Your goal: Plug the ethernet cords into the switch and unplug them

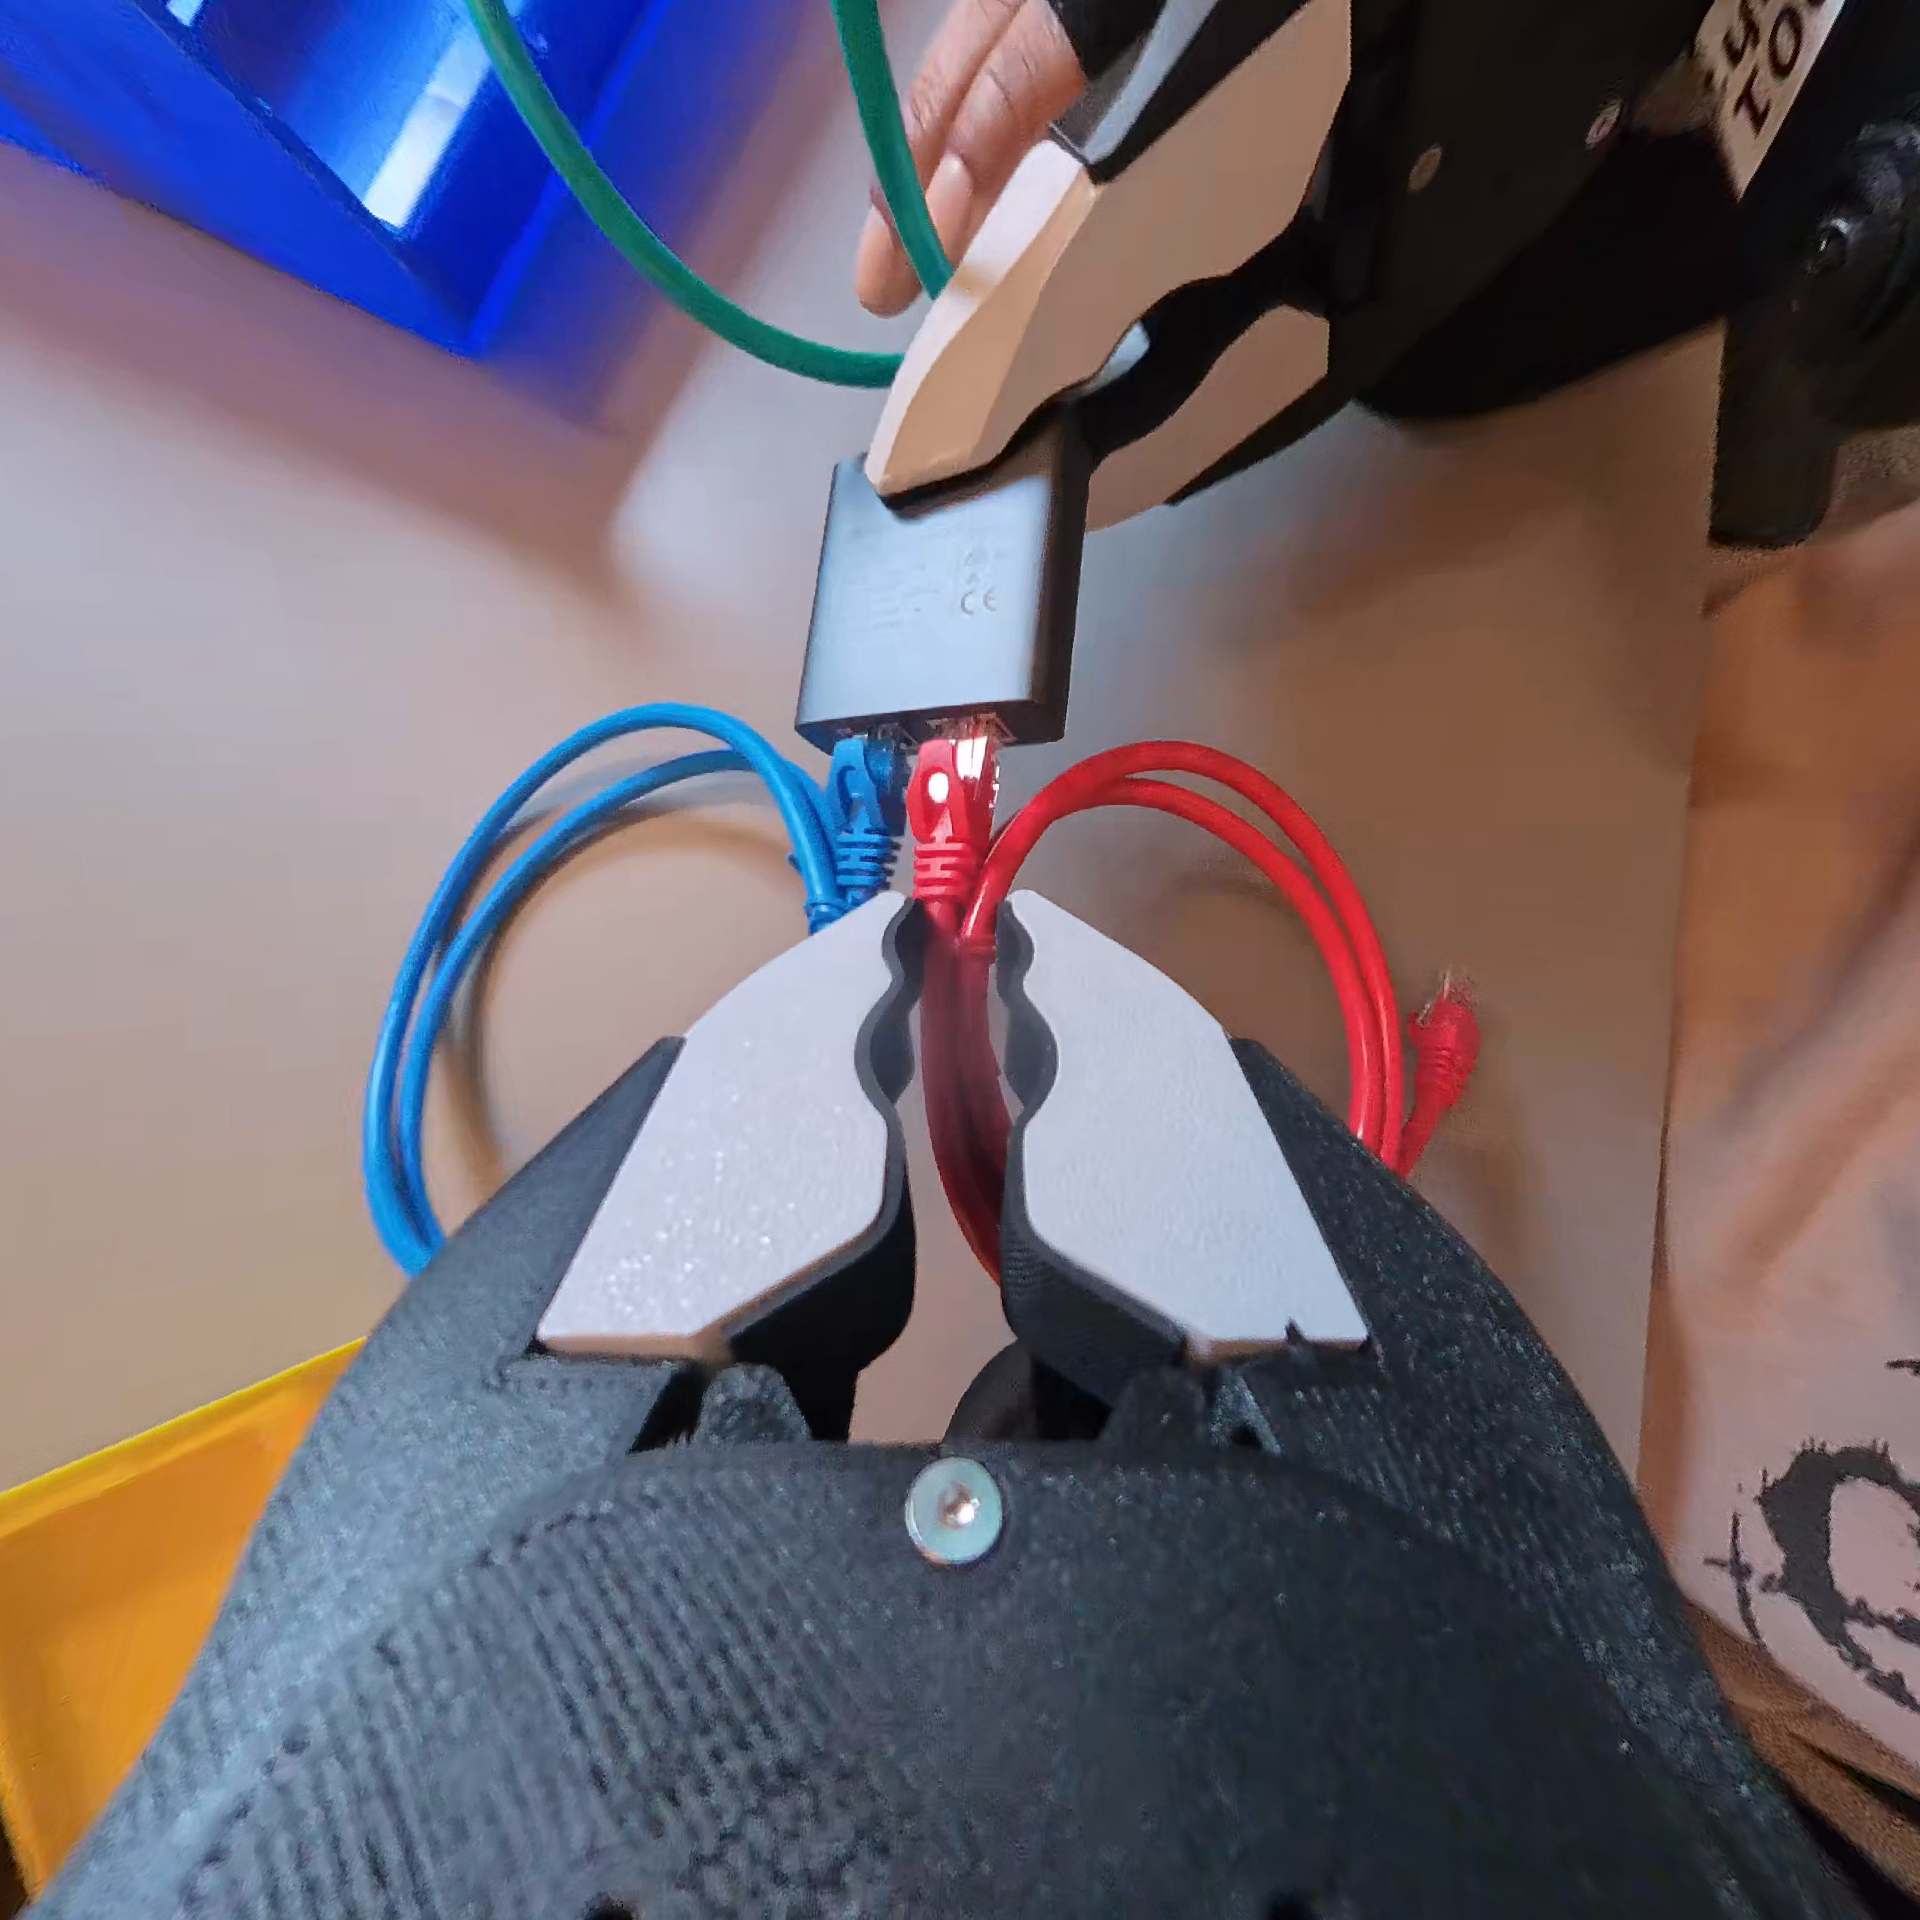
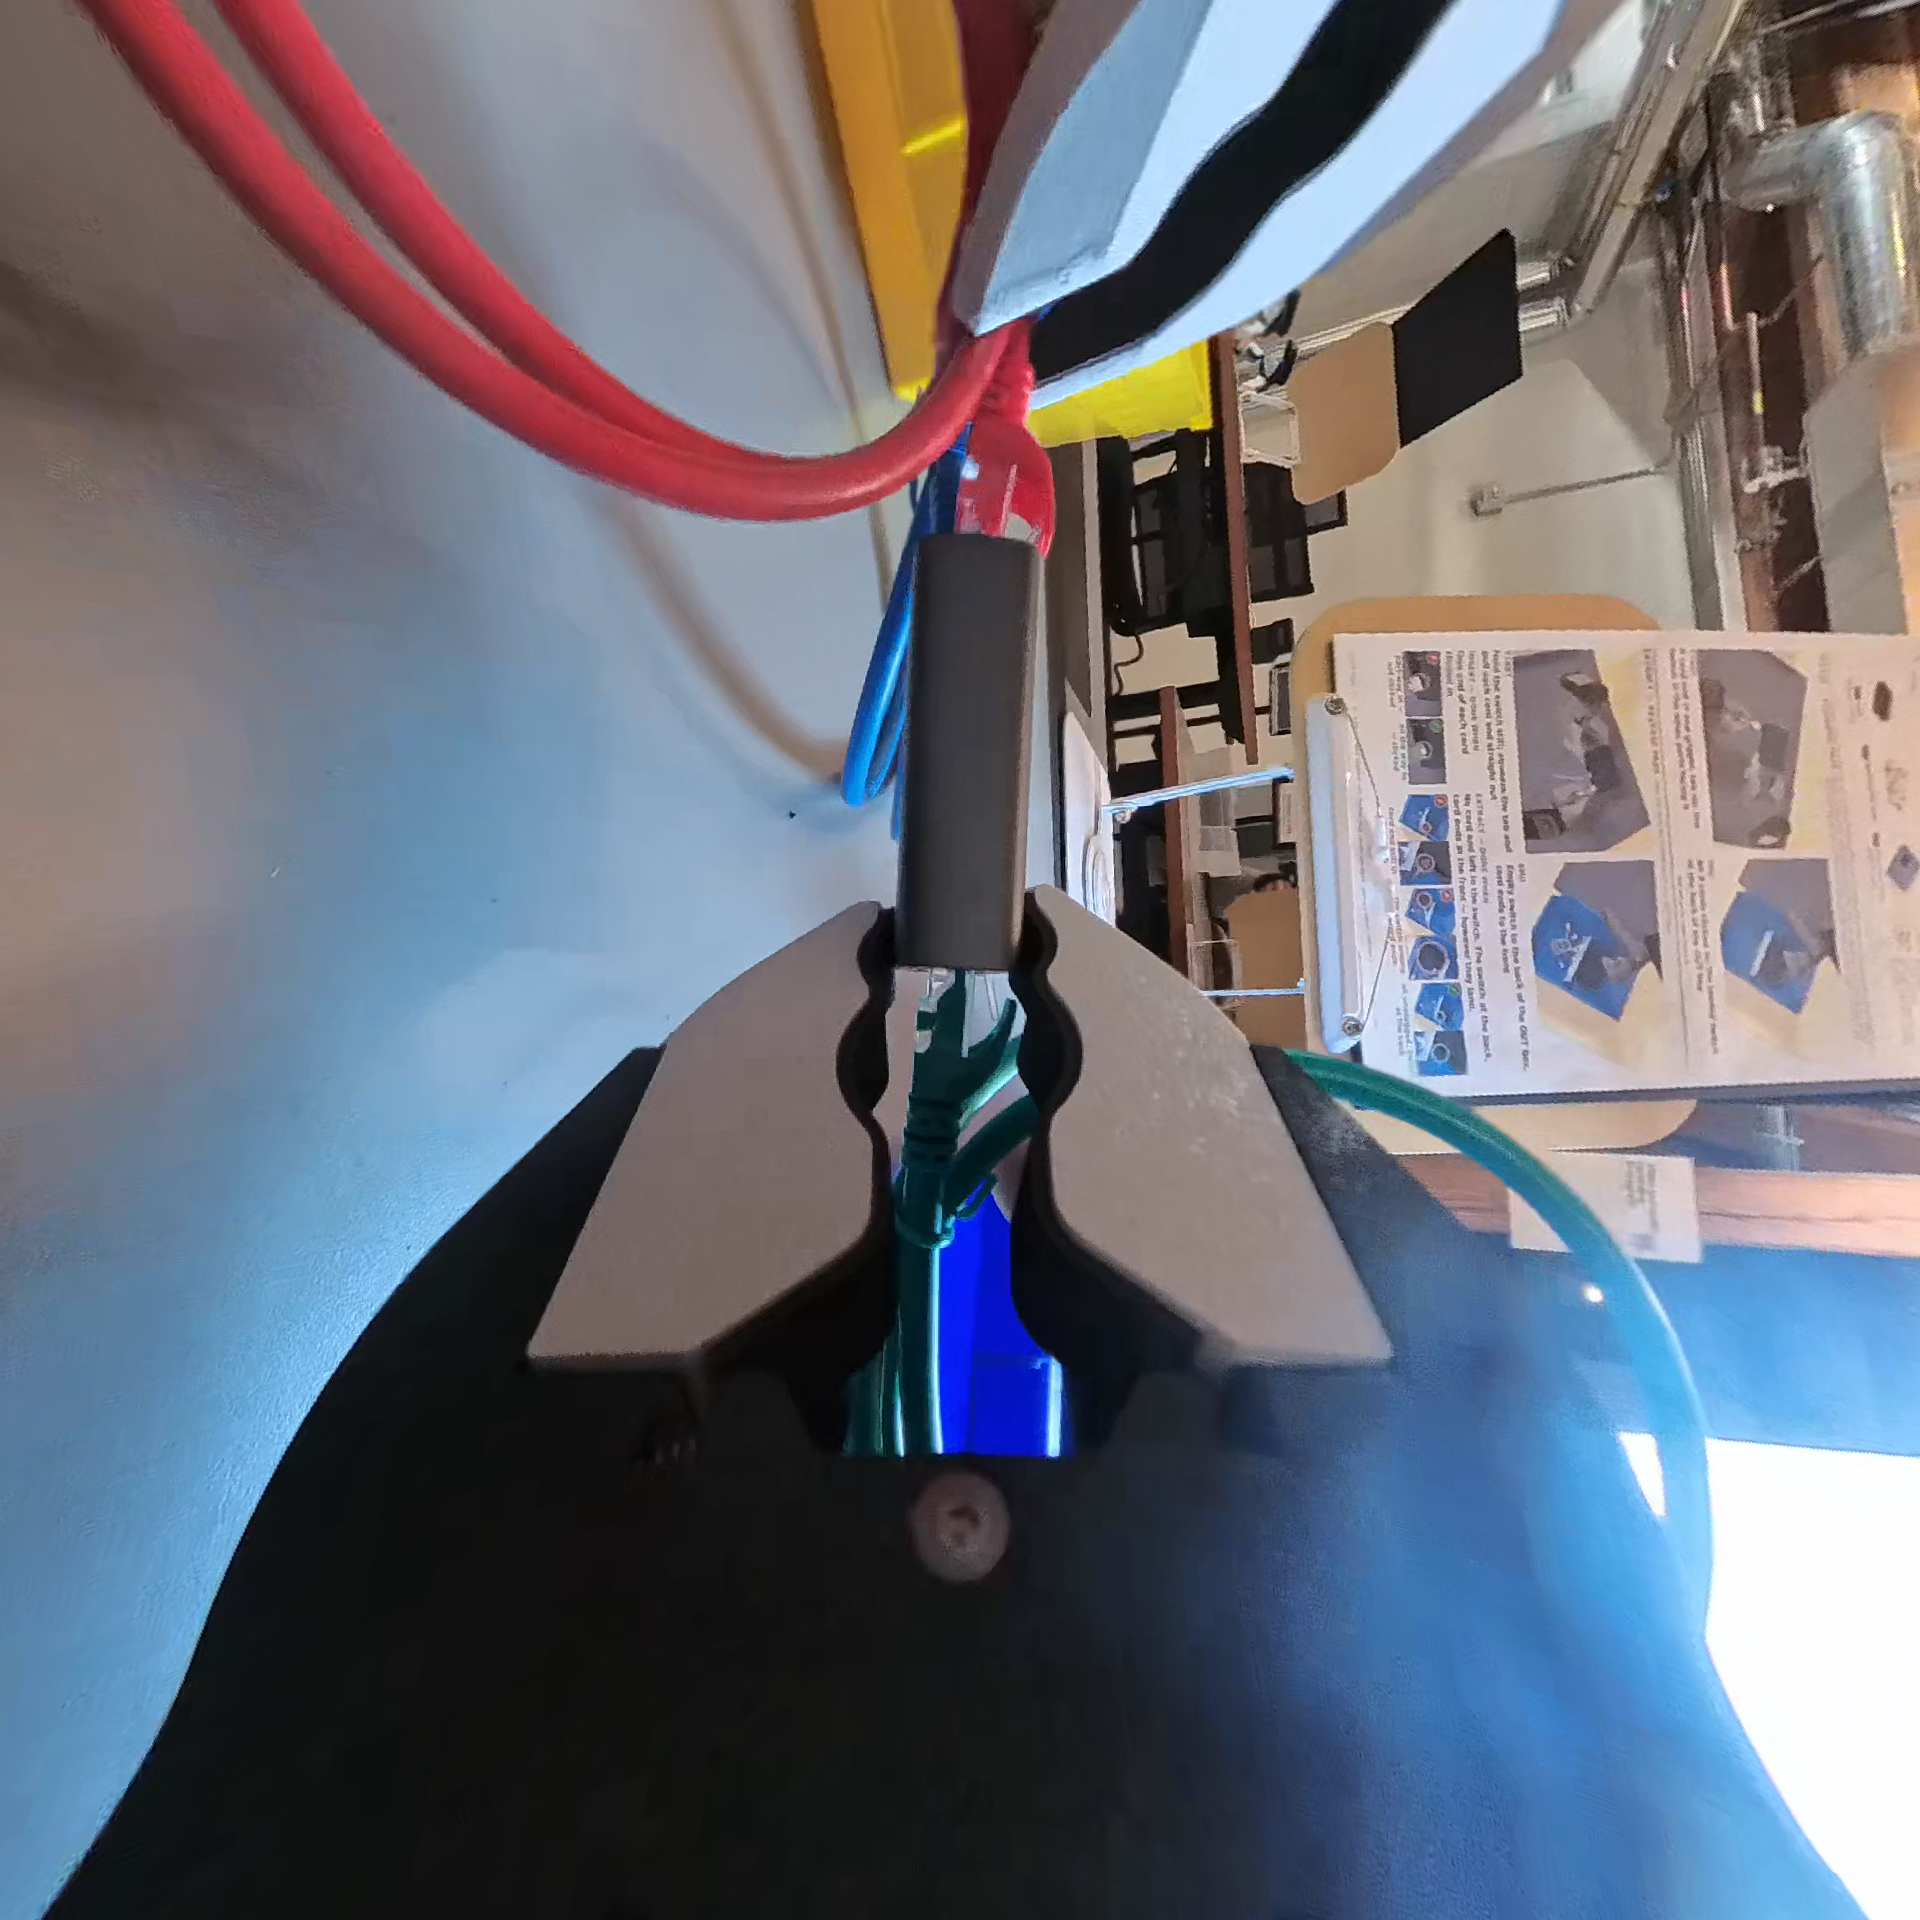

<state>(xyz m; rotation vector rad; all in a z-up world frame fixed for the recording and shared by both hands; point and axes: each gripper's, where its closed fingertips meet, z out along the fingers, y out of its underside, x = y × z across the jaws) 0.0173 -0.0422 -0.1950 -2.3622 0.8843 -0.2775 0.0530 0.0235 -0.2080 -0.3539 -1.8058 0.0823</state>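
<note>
A small black switch [image 1: 940, 603] is held in the air above the table. My right gripper [image 2: 958, 914] is shut on the switch [image 2: 966, 748] at its far end; it shows in the left wrist view [image 1: 987, 457] too. My left gripper [image 1: 956, 909] is shut on the red cord [image 1: 951, 997] just behind its red plug [image 1: 948, 821], which sits at a port of the switch. A blue plug [image 1: 860, 805] sits in the port beside it, its blue cord [image 1: 447, 987] looping left. A green cord [image 2: 940, 1122] is plugged into the switch's other end.
A blue bin [image 1: 343, 156] stands at the far left and a yellow bin [image 1: 125, 1579] at the near left. The red cord's free plug [image 1: 1444, 1039] hangs right. A person's hand [image 1: 966, 135] holds the right gripper. An instruction sheet [image 2: 1621, 862] stands to the right. The tips of one gripper are about 8 centimeters away from the tips of the other.
</note>
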